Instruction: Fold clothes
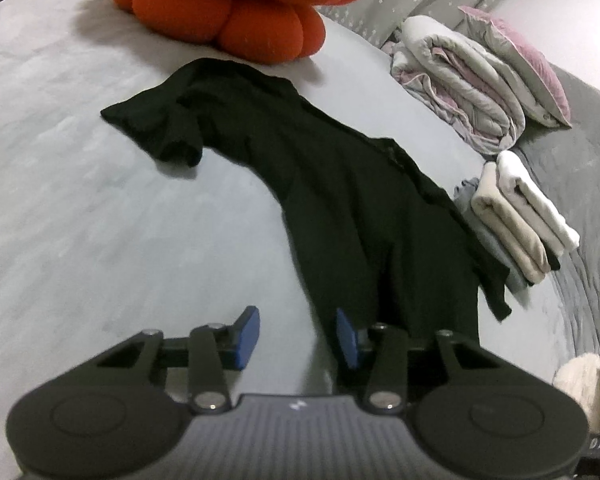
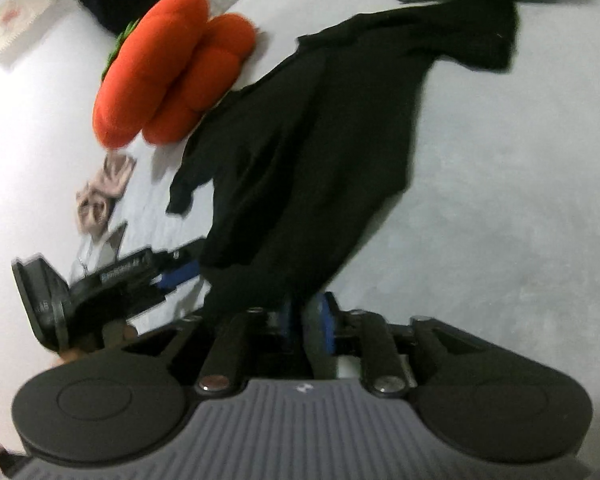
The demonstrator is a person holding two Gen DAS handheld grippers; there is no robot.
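A black T-shirt lies stretched out and rumpled on the grey bed, one sleeve pointing left. My left gripper is open just short of the shirt's near hem, with bare sheet between its blue pads; the right-hand pad sits at the fabric's edge. In the right wrist view the same black T-shirt runs down into my right gripper, whose pads are shut on its near edge. The left gripper shows there at the left, beside the shirt.
An orange pumpkin cushion sits beyond the shirt. A stack of folded beige and white clothes lies at the shirt's right, with a rolled duvet and pink pillow behind. A crumpled pinkish garment lies far left.
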